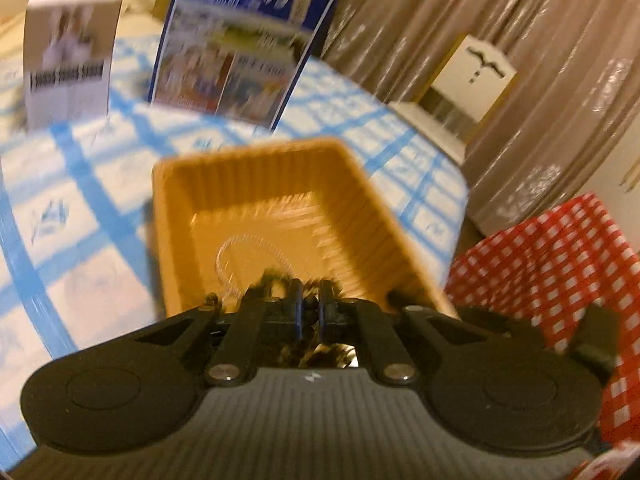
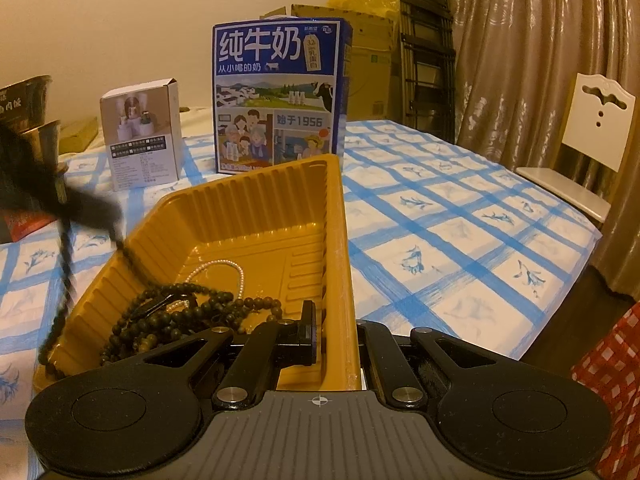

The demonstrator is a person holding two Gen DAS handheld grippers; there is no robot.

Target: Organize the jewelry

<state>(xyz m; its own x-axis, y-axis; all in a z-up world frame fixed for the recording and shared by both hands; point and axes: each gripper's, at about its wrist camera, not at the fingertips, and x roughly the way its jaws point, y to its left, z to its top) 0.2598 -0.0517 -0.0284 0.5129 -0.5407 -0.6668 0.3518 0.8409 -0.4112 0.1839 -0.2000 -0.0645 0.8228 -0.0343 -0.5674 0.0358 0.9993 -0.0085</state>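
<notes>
A yellow ribbed plastic tray [image 2: 240,178] sits on the blue-checked tablecloth. In it lie a long dark wooden bead necklace [image 2: 180,312] and a small pearl bracelet [image 2: 224,268]. My right gripper [image 2: 334,322] is shut on the tray's right wall, one finger inside and one outside. One dark bead strand [image 2: 66,272] rises over the tray's left rim to a blurred black shape at the left edge. The left wrist view is motion-blurred. There my left gripper [image 1: 311,304] is shut on dark beads [image 1: 320,354] just above the tray [image 1: 256,148], with the pearl bracelet [image 1: 248,260] below it.
A tall blue milk carton [image 2: 280,96] and a small white box [image 2: 140,136] stand behind the tray. Dark metal cups [image 2: 28,112] stand at the far left. The table edge runs along the right, with a white chair [image 2: 596,128], curtains and a red checked cloth [image 1: 560,264] beyond it.
</notes>
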